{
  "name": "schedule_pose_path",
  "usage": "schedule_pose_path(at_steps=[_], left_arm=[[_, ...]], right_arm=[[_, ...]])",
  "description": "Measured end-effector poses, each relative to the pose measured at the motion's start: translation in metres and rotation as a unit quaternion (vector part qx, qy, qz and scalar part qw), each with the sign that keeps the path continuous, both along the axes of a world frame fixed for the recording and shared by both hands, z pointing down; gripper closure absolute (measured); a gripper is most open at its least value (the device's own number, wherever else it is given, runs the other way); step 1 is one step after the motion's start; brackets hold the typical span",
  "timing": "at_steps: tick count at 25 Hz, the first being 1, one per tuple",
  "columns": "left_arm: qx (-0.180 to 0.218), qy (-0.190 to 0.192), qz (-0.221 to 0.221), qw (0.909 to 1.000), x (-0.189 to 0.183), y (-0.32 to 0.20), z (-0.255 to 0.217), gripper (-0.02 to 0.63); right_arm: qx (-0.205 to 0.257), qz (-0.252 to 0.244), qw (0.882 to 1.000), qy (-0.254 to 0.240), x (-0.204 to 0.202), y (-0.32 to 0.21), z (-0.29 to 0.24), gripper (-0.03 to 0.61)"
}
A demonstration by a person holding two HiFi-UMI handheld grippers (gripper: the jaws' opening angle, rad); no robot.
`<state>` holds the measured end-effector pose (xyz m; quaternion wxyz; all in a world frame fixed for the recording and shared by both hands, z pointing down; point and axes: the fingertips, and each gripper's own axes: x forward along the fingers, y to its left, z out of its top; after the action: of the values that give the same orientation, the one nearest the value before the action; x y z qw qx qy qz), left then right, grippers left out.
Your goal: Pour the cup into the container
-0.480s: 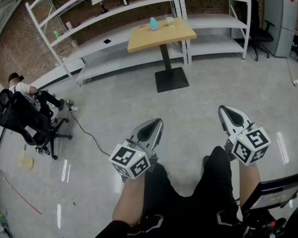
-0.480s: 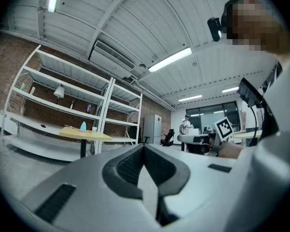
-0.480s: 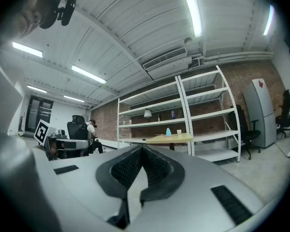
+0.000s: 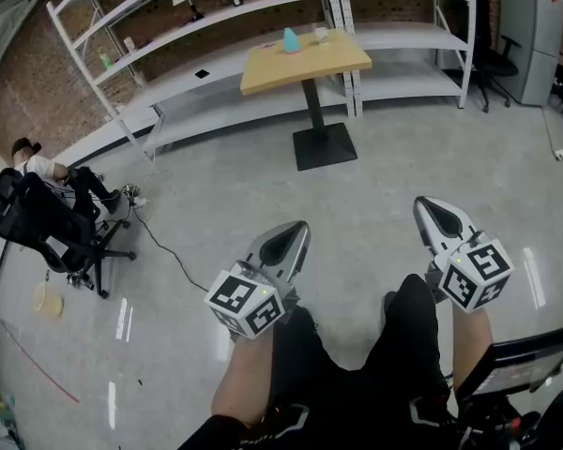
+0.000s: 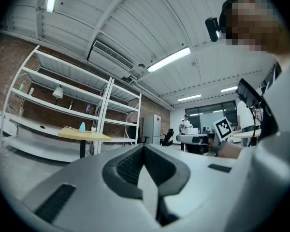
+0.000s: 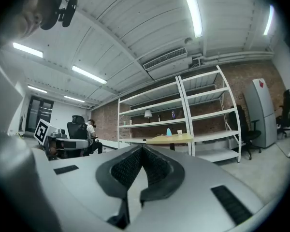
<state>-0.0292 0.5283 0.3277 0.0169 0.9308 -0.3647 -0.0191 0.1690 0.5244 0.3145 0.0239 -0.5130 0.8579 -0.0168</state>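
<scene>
A light blue cup (image 4: pixel 290 41) and a small clear container (image 4: pixel 320 36) stand on the far edge of a yellow pedestal table (image 4: pixel 305 68), several steps ahead across the floor. Both show small in the left gripper view, as cup (image 5: pixel 82 127) and container (image 5: pixel 93 129), and in the right gripper view, as cup (image 6: pixel 168 132) and container (image 6: pixel 179 132). My left gripper (image 4: pixel 296 230) and right gripper (image 4: pixel 430 206) are held level in front of the person's legs, far from the table. Each has its jaws together with nothing between them.
White shelving racks (image 4: pixel 216 17) line the brick wall behind the table. At the left a person sits by a black office chair (image 4: pixel 47 228), and a cable (image 4: pixel 164 251) runs across the floor. A grey cabinet (image 4: pixel 535 36) and black chair (image 4: pixel 493 64) stand at the back right.
</scene>
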Motion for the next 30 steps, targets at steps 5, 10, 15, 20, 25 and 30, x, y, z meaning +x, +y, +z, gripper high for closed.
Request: schedule_pose_path(at_steps=[5,10,15,20,25,30], left_arm=[[-0.004,0.0,0.0,1.0,0.001,-0.001,0.005,0.614],[-0.014,-0.005,0.005,0.9999,0.001,-0.005,0.014,0.614],[-0.042,0.001,-0.001,0.9991,-0.017,-0.033,0.027,0.614],[-0.047,0.006,0.009,0.9989,-0.018,-0.068,0.031,0.614],[-0.036,0.007,0.014,0.9992,-0.012,-0.096,0.023,0.614],[-0.012,0.003,0.015,0.9998,-0.009,-0.115,0.002,0.614]], right_arm=[[-0.003,-0.011,1.0,-0.005,-0.003,0.001,0.001,0.578],[-0.005,-0.027,1.0,0.0,-0.01,-0.006,0.004,0.578],[-0.012,-0.035,0.999,-0.004,-0.026,-0.035,0.007,0.578],[-0.028,-0.041,0.999,-0.011,-0.033,-0.068,0.017,0.578],[-0.02,-0.046,0.999,-0.002,-0.035,-0.094,0.008,0.578],[0.002,-0.044,0.999,0.001,-0.03,-0.118,-0.011,0.578]])
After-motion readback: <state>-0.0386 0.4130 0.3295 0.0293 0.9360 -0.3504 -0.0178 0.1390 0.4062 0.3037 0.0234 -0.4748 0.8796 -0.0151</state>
